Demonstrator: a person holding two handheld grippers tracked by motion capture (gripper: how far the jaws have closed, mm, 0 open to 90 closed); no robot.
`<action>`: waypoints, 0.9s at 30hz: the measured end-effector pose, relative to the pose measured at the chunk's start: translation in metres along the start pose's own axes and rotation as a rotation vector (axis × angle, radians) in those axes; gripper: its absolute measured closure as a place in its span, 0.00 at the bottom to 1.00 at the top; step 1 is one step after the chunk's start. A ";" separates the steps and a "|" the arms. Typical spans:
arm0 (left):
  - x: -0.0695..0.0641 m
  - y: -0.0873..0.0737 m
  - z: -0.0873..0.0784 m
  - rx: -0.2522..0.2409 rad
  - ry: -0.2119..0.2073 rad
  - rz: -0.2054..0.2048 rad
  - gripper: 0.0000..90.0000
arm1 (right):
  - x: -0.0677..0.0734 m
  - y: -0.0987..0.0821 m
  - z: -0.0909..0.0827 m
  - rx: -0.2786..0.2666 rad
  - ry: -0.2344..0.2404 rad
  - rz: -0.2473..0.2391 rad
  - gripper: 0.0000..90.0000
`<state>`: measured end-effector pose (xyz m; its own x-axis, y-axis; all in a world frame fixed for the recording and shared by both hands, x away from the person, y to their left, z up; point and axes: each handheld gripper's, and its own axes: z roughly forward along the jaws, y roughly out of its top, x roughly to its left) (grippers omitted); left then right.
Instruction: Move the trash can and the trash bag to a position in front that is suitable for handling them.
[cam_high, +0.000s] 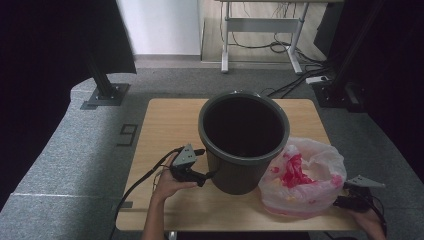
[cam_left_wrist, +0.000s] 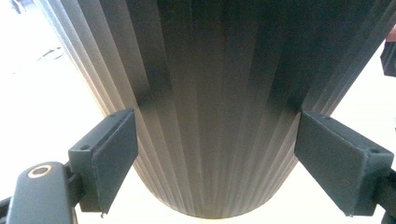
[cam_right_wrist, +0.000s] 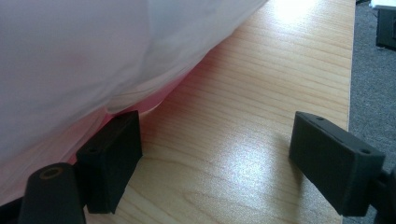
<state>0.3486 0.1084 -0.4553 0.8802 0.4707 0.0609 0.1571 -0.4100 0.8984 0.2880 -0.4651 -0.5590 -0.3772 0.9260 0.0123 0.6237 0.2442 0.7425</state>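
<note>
- Bin (cam_high: 243, 142) stands upright mid-desk (cam_high: 165, 125), a bit toward the near edge. Inside is dark, looks unlined.
- White plastic bag (cam_high: 302, 175) with pink/red stuff showing through sits at the near right of the desk, touching the bin's right side.
- My left gripper (cam_high: 205, 176) is low at the bin's left wall, jaws spread wide. In the left gripper view the ribbed wall (cam_left_wrist: 210, 116) sits between the pads (cam_left_wrist: 114, 154); can't tell if they touch it yet.
- My right gripper (cam_high: 345, 200) is at the near right corner, jaws spread, nothing pinched. One pad (cam_right_wrist: 112, 154) is tucked under the bag's edge (cam_right_wrist: 84, 70), the other over bare wood.
- Step, my read: steadying the bin, lining up a grab on the bag.
- Next: right needs to shift so film sits between both pads, then close. The thin film may slip.
</note>
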 end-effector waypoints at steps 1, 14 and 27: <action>0.000 0.001 0.002 0.001 0.006 -0.005 0.15 | 0.000 0.000 0.000 0.000 0.000 0.000 0.19; 0.000 0.003 0.003 -0.017 0.023 -0.009 0.15 | 0.000 0.000 0.000 0.000 0.000 0.001 0.19; -0.008 0.004 -0.009 0.029 0.088 0.030 0.15 | 0.000 0.000 0.000 0.000 0.000 0.002 0.19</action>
<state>0.3380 0.1098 -0.4488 0.8423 0.5240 0.1262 0.1457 -0.4467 0.8827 0.2879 -0.4650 -0.5590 -0.3758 0.9266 0.0137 0.6243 0.2422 0.7427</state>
